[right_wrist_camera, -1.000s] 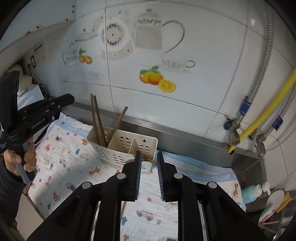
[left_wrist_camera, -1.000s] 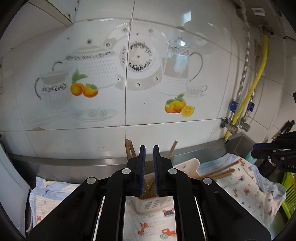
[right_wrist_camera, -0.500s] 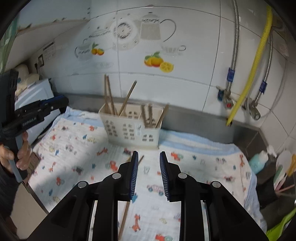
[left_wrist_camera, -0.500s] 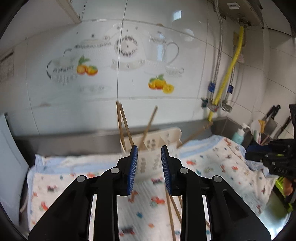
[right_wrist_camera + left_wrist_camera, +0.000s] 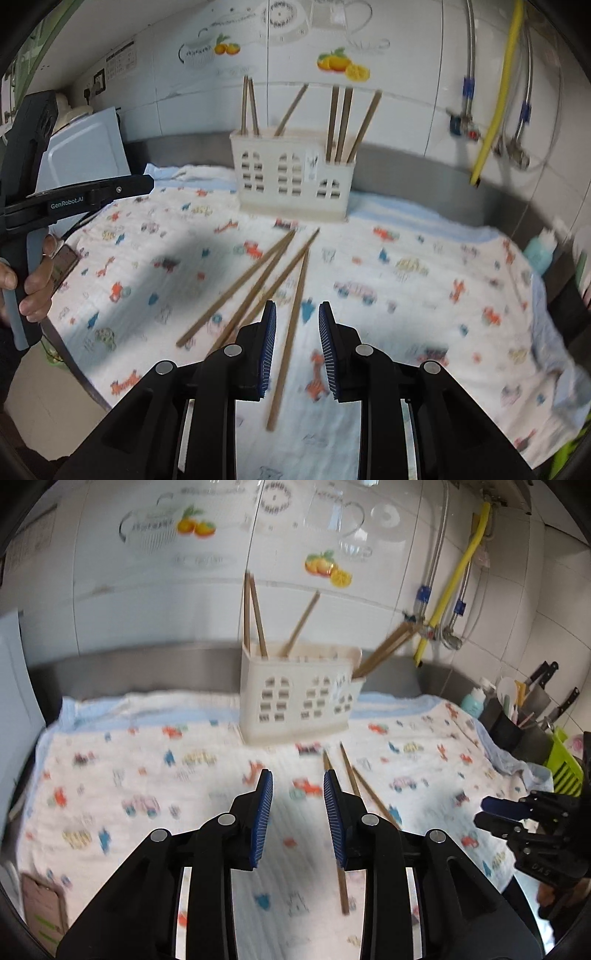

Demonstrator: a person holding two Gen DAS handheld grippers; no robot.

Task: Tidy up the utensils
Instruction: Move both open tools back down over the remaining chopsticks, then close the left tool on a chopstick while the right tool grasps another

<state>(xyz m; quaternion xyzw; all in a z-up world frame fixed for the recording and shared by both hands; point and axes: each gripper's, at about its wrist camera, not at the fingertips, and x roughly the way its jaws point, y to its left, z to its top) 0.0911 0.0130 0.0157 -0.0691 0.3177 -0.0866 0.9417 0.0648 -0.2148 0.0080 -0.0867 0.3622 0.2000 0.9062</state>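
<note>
Right gripper [image 5: 297, 325]: jaws apart, nothing clamped, above four loose chopsticks [image 5: 258, 284] on the patterned cloth [image 5: 424, 295]. Left gripper [image 5: 298, 801]: apart, empty; its fingers hide part of these. Caddy [image 5: 291, 177] behind holds six chopsticks; edges blurred.

Wooden chopsticks [image 5: 291, 325], matt printed cloth [image 5: 406, 295]

Left gripper [image 5: 298, 794] hovers over patterned cloth [image 5: 147, 775], blue pads apart, nothing between. Loose chopsticks [image 5: 351, 782] lie on cloth just right of it. White holder [image 5: 299, 698] stands far centre, chopsticks upright inside. Right gripper [image 5: 491, 812] at right edge.
</note>
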